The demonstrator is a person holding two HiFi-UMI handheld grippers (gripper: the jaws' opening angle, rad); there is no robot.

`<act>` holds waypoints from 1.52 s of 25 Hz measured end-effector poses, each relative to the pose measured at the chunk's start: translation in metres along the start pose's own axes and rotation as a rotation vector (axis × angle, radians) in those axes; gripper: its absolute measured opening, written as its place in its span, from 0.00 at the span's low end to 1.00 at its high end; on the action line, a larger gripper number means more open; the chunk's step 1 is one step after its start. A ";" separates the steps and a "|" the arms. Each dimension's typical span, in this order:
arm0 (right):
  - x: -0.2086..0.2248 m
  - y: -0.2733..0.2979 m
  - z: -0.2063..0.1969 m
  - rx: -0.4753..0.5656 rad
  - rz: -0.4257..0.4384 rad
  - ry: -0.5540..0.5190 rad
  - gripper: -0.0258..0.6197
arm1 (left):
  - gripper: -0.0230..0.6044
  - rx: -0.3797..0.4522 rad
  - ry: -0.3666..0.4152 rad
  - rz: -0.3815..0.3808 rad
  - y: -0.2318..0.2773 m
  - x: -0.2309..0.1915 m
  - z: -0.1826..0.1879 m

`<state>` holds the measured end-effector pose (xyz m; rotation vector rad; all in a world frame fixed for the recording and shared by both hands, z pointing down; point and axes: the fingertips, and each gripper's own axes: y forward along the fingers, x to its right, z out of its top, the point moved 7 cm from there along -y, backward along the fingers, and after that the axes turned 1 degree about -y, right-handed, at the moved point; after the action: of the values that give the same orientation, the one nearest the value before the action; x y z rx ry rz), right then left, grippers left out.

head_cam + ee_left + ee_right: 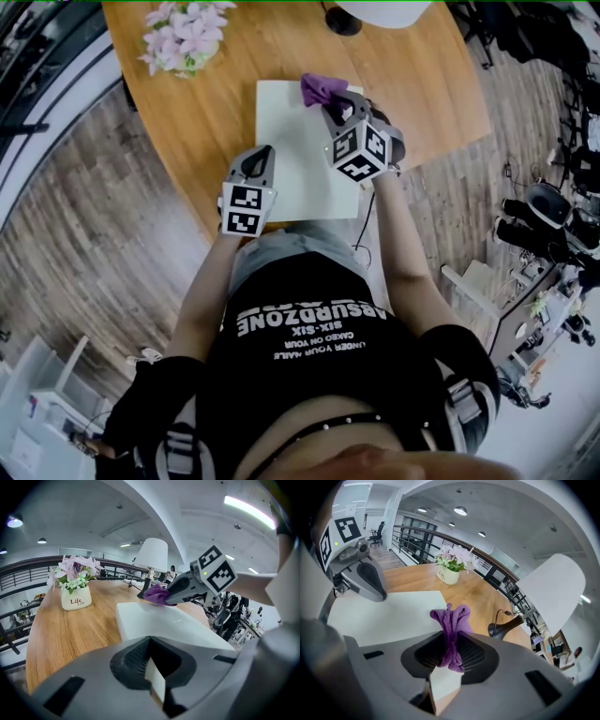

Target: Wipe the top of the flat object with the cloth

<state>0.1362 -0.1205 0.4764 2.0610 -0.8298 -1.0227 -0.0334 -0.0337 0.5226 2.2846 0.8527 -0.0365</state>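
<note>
Right tongs (334, 105), clamped on the cloth (317, 88), stand at the upper-right corner of the flat object (292, 150), whose length runs down-frame; left tongs (261, 157), closed and empty, rest at its left edge.

The flat object (300, 155) lies on the tabletop (225, 108), a flower pot (183, 39) beyond-left, a lamp base (343, 21) behind it, the cloth (321, 89) (between the right gripper's (332, 103) jaws) on its far right corner, the left gripper (262, 156) at its near left edge.

Bare round wooden tabletop (216, 141) lies open left of the flat white board (295, 159); a white pot of pink flowers (183, 42) and a black lamp base (343, 21) crowd the far edge.
</note>
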 end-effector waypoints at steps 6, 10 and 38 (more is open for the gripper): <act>-0.002 0.018 -0.001 -0.021 0.025 -0.007 0.20 | 0.06 0.000 -0.003 -0.004 0.000 0.000 0.002; -0.005 0.020 -0.004 -0.010 0.034 0.025 0.20 | 0.06 0.000 0.002 -0.004 0.000 0.000 0.002; -0.032 0.002 -0.015 0.014 0.081 0.127 0.20 | 0.06 -0.007 0.027 0.031 0.002 0.003 -0.002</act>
<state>0.1329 -0.0925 0.4979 2.0634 -0.8495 -0.8350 -0.0303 -0.0313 0.5243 2.2959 0.8305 0.0113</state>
